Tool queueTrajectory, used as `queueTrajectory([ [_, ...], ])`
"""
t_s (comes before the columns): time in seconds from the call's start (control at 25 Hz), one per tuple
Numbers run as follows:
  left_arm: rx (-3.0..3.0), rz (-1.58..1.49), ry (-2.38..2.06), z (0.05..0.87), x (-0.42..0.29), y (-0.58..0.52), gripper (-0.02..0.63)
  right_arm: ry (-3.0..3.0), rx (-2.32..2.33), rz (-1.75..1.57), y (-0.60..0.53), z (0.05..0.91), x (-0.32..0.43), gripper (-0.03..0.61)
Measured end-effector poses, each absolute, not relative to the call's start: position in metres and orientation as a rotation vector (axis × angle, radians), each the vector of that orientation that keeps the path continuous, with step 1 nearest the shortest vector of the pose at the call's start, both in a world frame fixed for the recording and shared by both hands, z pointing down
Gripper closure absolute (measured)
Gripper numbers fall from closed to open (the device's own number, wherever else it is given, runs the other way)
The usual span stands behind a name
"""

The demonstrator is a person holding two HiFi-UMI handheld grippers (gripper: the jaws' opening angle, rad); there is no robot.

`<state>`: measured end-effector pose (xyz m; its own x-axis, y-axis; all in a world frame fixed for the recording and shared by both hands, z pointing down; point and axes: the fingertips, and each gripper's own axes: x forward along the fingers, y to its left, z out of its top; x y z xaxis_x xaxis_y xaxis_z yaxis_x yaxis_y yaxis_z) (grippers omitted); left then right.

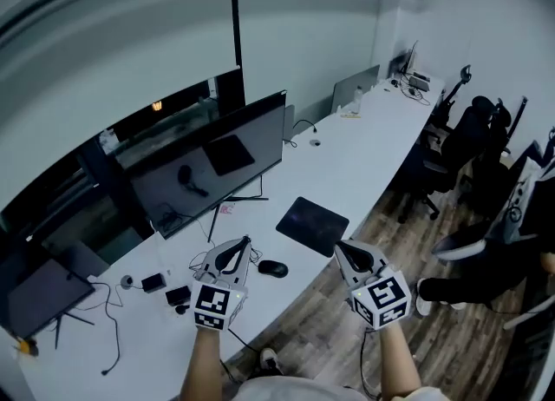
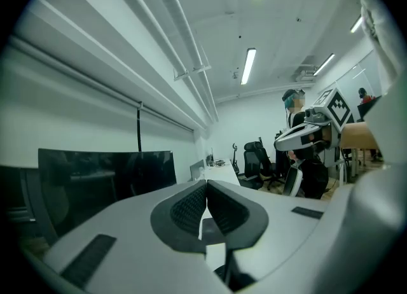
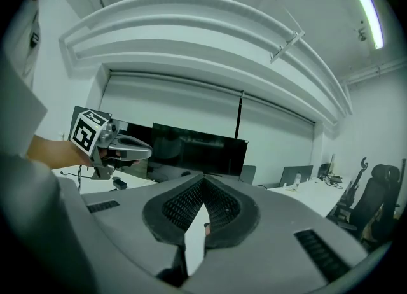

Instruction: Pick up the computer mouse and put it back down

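Observation:
The black computer mouse lies on the long white desk, near its front edge and just below the dark mouse pad. My left gripper hovers just left of the mouse, its jaws shut with nothing between them; its pads meet at the tip. My right gripper is held off the desk's front edge, to the right of the mouse, also shut and empty. Each gripper shows in the other's view: the right gripper and the left gripper.
A large dark monitor stands behind the mouse on a thin stand. Small black items and cables lie left of my left gripper. A second screen is at the far left. Black office chairs stand on the wood floor to the right.

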<state>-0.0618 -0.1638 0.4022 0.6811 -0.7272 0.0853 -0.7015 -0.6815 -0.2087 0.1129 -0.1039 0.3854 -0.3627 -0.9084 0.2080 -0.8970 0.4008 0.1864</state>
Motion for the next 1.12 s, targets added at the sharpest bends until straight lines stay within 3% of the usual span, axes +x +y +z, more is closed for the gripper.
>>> queueTrajectory([
  [0.36,-2.805,-0.327,1.289,0.456,-0.08,-0.219,0.595,-2.413,1.432,0.016,-0.176,0.442,0.086,0.555],
  [0.48,-2.79,-0.371,1.405,0.479,-0.088,-0.229,0.595,-2.466,1.294,0.075,-0.199,0.472,0.076,0.468],
  [1.12,-2.785,-0.608,1.907,0.61,-0.129,-0.215,0.595,-2.341,0.657,0.283,-0.249,0.713,0.009,0.261],
])
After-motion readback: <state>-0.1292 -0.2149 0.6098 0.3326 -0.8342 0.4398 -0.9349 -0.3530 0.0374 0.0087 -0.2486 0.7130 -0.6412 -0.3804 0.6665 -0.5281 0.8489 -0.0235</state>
